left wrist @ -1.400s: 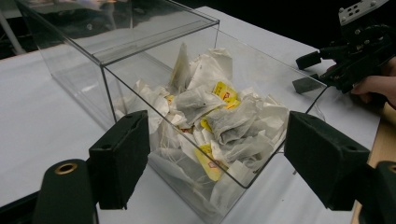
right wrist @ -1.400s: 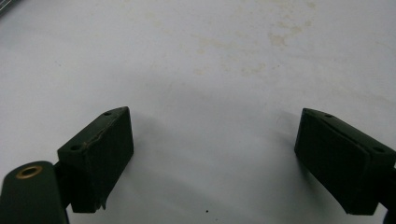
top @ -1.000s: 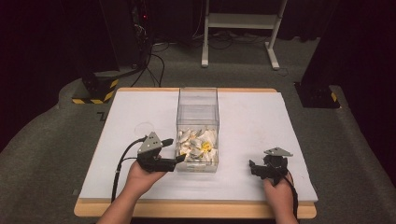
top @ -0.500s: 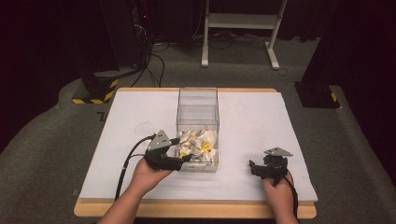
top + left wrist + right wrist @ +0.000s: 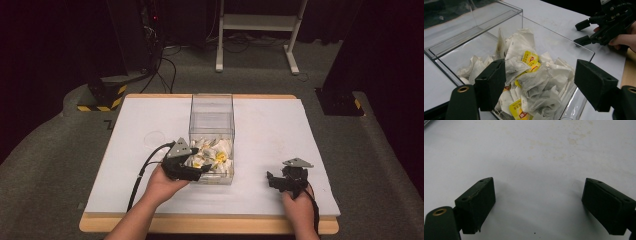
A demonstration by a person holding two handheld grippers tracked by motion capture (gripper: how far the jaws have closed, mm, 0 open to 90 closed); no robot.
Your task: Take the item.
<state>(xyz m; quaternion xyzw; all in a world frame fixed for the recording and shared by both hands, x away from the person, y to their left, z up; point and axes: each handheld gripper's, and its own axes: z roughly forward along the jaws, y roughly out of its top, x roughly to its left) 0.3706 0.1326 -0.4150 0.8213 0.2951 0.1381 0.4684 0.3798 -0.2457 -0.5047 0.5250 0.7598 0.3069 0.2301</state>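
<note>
A clear plastic box (image 5: 211,106) stands mid-table, its near half heaped with white tea bags (image 5: 216,156), some with yellow tags. My left gripper (image 5: 201,171) hangs at the box's near left corner, jaws wide apart and pointing into it. In the left gripper view the open left gripper (image 5: 539,75) frames the tea bags (image 5: 534,82) just beyond its tips, and nothing sits between the pads. My right gripper (image 5: 270,180) rests low on the white table at the near right. It is open, and the right gripper (image 5: 536,192) has just bare table (image 5: 536,150) between its jaws.
The white tabletop (image 5: 280,125) has a wooden front edge (image 5: 210,225). A faint round mark (image 5: 154,137) lies left of the box. Beyond the table are dark floor, a white stand (image 5: 260,30) and cables. The far half of the box (image 5: 474,27) holds nothing.
My left gripper has shifted right, from beside the box to its near left corner above the tea bags. The right hand has stayed put.
</note>
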